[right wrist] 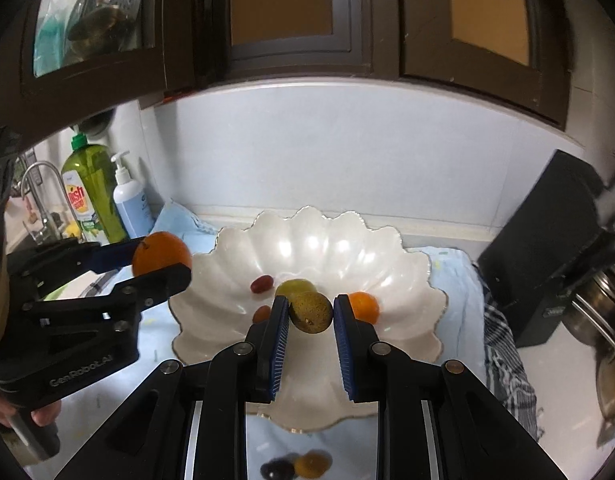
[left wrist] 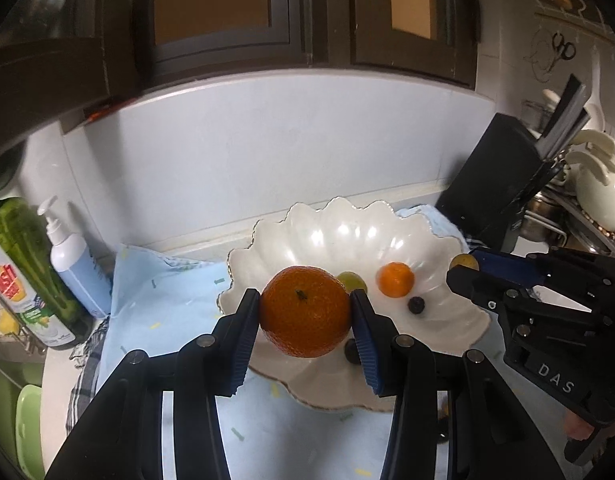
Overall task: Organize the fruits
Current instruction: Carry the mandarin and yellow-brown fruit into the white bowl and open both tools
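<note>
**Both claws loaded, bowl straight below**

Your left claw (left wrist: pixel 305 312) is clamped on a big orange (left wrist: pixel 305 310), poised over the near-left rim of the white bowl (left wrist: pixel 447 240). Your right claw (right wrist: pixel 310 312) pinches a small greenish-brown fruit (right wrist: pixel 310 313), poised above the middle of the bowl, over a green grape (right wrist: pixel 293 286) and beside a little tangerine (right wrist: pixel 363 307). The right load sits deeper over the bowl, so it likely needs only a straight drop; the orange probably wants nudging forward and inward first. More small fruit (right wrist: pixel 297 466) waits on the worktop in front of the bowl.
</note>
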{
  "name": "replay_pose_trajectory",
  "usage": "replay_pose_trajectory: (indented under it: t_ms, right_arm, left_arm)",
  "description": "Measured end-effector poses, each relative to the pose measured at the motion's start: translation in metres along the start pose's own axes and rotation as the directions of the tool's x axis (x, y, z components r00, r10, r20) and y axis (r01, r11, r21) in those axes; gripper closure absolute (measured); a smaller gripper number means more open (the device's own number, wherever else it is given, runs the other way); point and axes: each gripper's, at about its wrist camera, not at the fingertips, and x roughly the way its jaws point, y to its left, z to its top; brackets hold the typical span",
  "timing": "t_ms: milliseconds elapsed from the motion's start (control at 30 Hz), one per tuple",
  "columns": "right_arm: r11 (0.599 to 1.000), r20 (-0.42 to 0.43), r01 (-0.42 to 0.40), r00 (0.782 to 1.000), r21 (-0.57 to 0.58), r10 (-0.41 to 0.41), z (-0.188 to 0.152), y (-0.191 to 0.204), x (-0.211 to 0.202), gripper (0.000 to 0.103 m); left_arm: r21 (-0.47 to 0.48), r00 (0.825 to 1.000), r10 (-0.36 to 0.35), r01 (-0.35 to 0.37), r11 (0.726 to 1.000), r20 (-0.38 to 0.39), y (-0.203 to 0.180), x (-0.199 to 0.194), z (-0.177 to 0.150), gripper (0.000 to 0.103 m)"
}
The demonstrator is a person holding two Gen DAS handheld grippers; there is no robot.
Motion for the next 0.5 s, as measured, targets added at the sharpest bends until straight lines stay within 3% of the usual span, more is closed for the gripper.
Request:
replay_pose_trajectory:
  t_ms: [500]
  right_arm:
    - [1.0,-0.177,-0.024,0.984,0.0,0.023,-0.004,-0.012,0.076,0.079]
  left_arm:
    - [0.022,0.986,0.0,0.004,1.0,-0.169,0.008,0.078,-0.002,0.058]
